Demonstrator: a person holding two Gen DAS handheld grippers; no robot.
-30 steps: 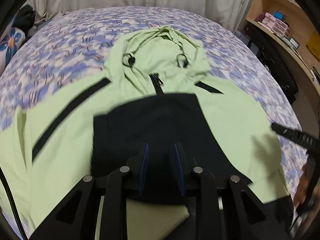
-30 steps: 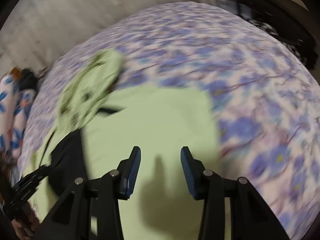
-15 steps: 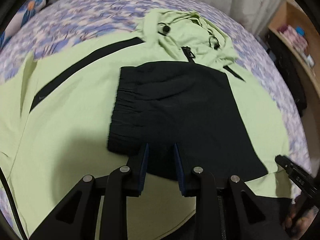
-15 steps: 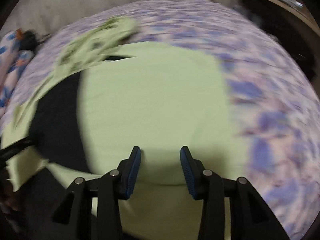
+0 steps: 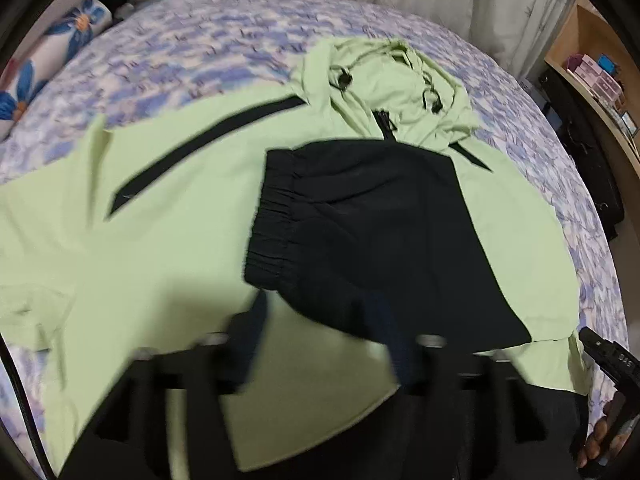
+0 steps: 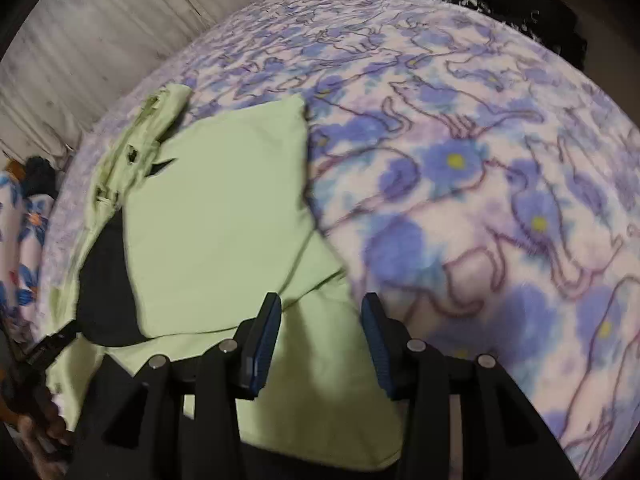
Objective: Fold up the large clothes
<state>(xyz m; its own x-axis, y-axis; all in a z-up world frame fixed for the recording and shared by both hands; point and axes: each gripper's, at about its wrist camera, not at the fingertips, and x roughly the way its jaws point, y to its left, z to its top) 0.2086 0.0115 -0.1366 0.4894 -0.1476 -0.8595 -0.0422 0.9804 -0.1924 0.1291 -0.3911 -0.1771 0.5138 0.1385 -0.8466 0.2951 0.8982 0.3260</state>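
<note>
Bed (image 5: 200,40) with a blue and purple floral cover fills both views, and a pale green hooded jacket (image 5: 168,216) lies spread flat across it, hood toward the curtain. Black folded garment (image 5: 360,232) with an elastic waistband rests on the jacket's chest. Likely risk: folding the jacket now would trap or drag the black piece, bunching both. Left hand-held gripper (image 5: 324,340), blurred, has just been opening and stands fairly wide, its fingers either side of the black garment's near edge, not pressing it. Right hand-held gripper (image 6: 320,340) hangs partly open over the jacket's folded right edge beside the bare cover, holding nothing
</note>
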